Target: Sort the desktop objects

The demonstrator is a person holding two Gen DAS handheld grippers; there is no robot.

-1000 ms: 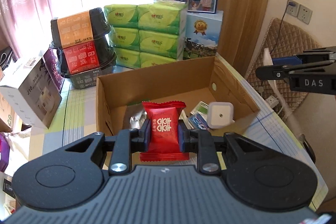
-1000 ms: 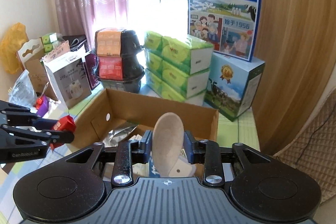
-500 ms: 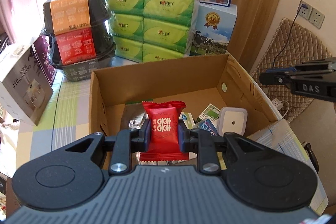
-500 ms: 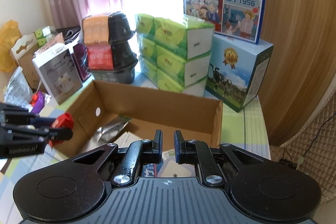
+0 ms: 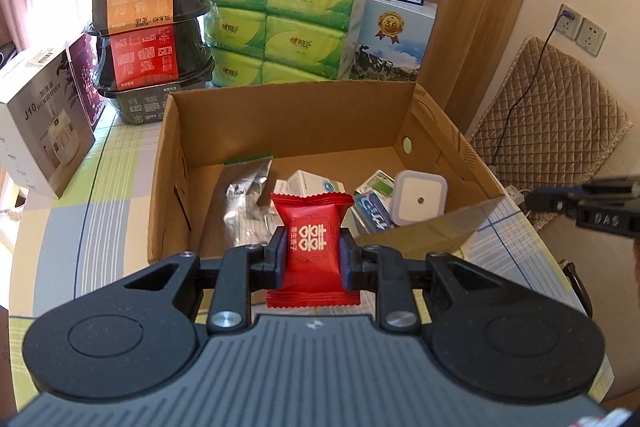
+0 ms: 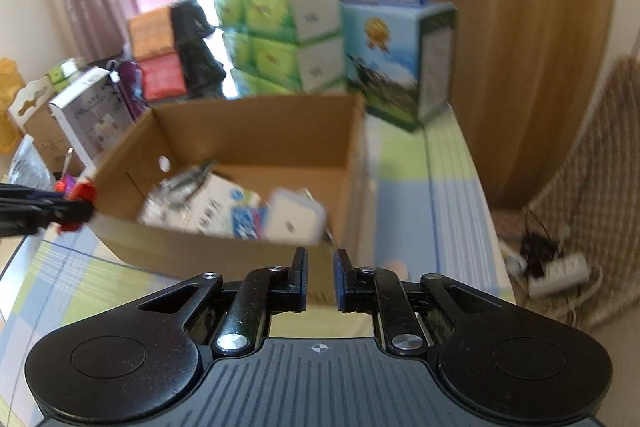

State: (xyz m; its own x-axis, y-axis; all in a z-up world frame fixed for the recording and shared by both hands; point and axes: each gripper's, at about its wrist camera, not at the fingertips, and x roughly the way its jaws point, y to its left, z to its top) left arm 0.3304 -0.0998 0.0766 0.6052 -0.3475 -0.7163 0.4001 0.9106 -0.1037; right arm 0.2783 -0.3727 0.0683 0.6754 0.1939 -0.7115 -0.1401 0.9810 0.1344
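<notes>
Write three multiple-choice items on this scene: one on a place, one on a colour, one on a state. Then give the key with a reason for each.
1. Where is the white square night light?
A. Inside the cardboard box
B. On the tissue packs
C. On the chair

2. What colour is the candy packet in the left gripper?
A. Green
B. Red
C. Blue

3. How is the right gripper?
A. Shut on a spoon
B. Shut on a box
C. Open, empty

Key: A, it lies among the box's contents; B, red wrapper with white print; C, a bare gap shows between its fingers.
</notes>
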